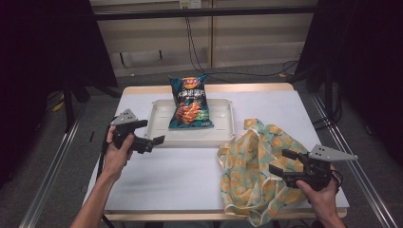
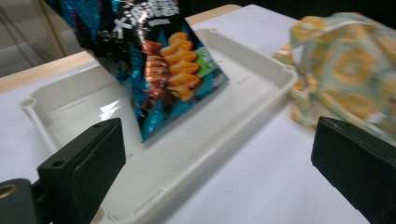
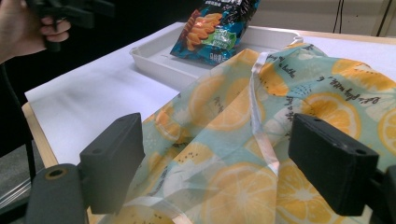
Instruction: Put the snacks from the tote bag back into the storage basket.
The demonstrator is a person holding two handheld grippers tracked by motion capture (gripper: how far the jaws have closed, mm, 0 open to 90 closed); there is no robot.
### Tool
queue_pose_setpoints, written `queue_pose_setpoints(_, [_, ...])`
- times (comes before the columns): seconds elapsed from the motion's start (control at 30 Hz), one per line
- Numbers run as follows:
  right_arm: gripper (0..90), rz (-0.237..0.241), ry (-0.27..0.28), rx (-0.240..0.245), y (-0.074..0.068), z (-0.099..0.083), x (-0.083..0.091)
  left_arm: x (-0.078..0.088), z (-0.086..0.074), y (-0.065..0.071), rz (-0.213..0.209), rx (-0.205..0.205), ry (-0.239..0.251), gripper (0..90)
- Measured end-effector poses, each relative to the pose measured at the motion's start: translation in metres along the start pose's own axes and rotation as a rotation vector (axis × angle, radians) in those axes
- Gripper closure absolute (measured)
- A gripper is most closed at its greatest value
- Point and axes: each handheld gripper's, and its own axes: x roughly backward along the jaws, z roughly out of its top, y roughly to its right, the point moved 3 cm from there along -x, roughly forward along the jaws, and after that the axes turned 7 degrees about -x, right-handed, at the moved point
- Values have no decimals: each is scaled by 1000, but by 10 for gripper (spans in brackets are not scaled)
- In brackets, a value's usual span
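chip bag [image 1: 190,102] | dark blue, orange snacks printed | leaning, seemingly propped, in white tray [image 1: 223,135]

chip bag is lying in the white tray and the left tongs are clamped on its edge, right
Not quite. The chip bag does lie in the white tray, but the left tongs are not clamped on it: the left gripper view shows their jaws wide open with nothing between them, short of the bag.
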Motion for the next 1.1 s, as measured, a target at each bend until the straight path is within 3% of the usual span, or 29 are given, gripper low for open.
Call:
queue_pose_setpoints(0.13, [163, -2, 2, 0, 1, 0, 0, 19, -6, 10, 37, 3, 42, 26])
queue_pose_setpoints(0.23, [159, -4, 3, 0, 0, 0, 0, 26, -8, 17, 47, 28, 60, 26])
queue_pose_setpoints(0.3, [159, 3, 4, 3, 0, 1, -1, 34, -13, 27, 75, 30, 71, 24])
queue_pose_setpoints(0.5, [159, -4, 7, 6, 2, 1, 0, 48, -31, 49, 80, 43, 110, 29])
queue_pose_setpoints(0.53, [158, -4, 6, -2, 2, 0, 0, 51, -41, 55, 58, 50, 91, 29])
queue_pose_setpoints(0.57, [158, -3, 3, -1, 2, 0, 0, 53, -46, 58, 67, 59, 85, 29])
queue_pose_setpoints(0.63, [158, -6, 3, -1, 2, 0, 0, 56, -50, 61, 82, 74, 94, 28])
queue_pose_setpoints(0.7, [158, -7, 6, -9, 3, 0, -1, 61, -61, 66, 75, 117, 118, 26])
queue_pose_setpoints(0.77, [158, -8, 5, -8, 3, 0, -1, 63, -64, 68, 75, 114, 115, 24])
queue_pose_setpoints(0.8, [159, -11, 1, -2, 3, 0, -1, 67, -68, 72, 75, 123, 136, 25])
queue_pose_setpoints(0.87, [158, -13, 5, -4, 2, 0, -1, 71, -72, 74, 66, 119, 137, 21])
queue_pose_setpoints(0.97, [158, -14, 5, 8, 2, 0, 0, 73, -76, 78, 93, 120, 152, 22])
queue_pose_setpoints(1.0, [158, -13, 5, 9, 2, 0, 0, 73, -80, 81, 80, 82, 127, 21])
queue_pose_setpoints(1.1, [158, -17, 12, 6, 3, 0, 1, 71, -80, 82, 81, 64, 120, 19])
